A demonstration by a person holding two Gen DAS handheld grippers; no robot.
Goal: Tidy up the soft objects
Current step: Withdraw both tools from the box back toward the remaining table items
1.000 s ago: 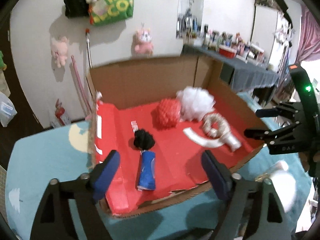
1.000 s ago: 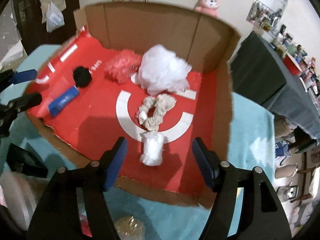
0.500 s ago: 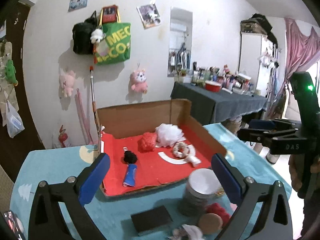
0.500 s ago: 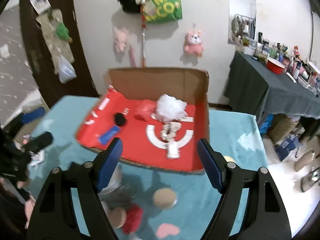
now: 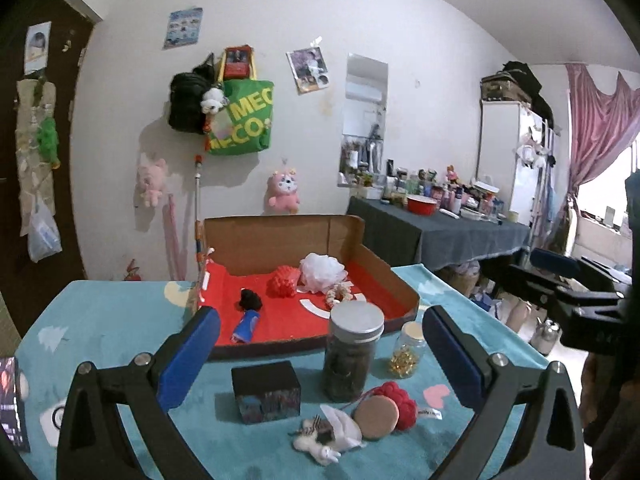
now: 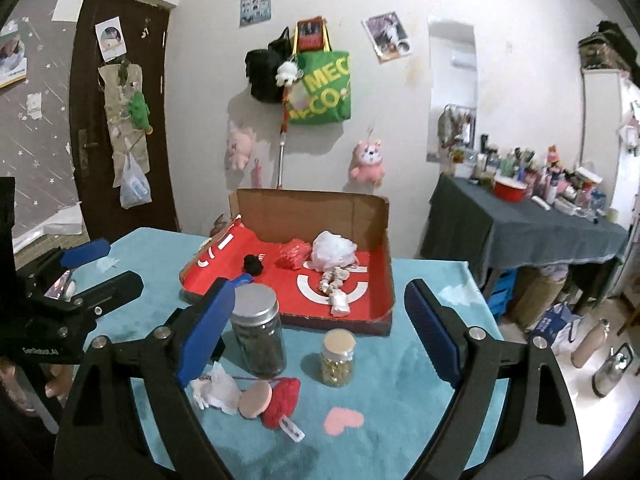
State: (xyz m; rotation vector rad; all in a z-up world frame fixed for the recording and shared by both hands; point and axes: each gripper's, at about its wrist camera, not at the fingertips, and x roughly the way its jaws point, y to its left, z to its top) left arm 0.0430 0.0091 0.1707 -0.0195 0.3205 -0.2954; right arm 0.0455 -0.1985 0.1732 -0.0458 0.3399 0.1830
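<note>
Several soft things are already seen inside the cardboard box (image 5: 376, 264) at the far side of the table (image 5: 100, 332) — a white mesh puff (image 5: 322, 272), a red puff (image 5: 284, 282), a cream scrunchie (image 5: 338, 294), a black pompom (image 5: 250, 300), a blue roll (image 5: 246, 326) and, in the right wrist view, a small white bundle (image 6: 340, 304). The sorting is judged to be well advanced but not finished: a red knitted piece (image 5: 402, 402) and a white cloth pouch (image 5: 340, 430) are left on the table near the front edge, among hard items — a tall jar (image 5: 352, 354), a small jar (image 5: 406, 350), a black box (image 5: 266, 390) and a cork disc (image 5: 376, 416).

The left gripper (image 5: 320, 354) is held wide apart, and nothing is gripped or touched. The right gripper (image 6: 318, 330) is empty too; its jaws are opening, with the jars seen only beyond them.
</note>
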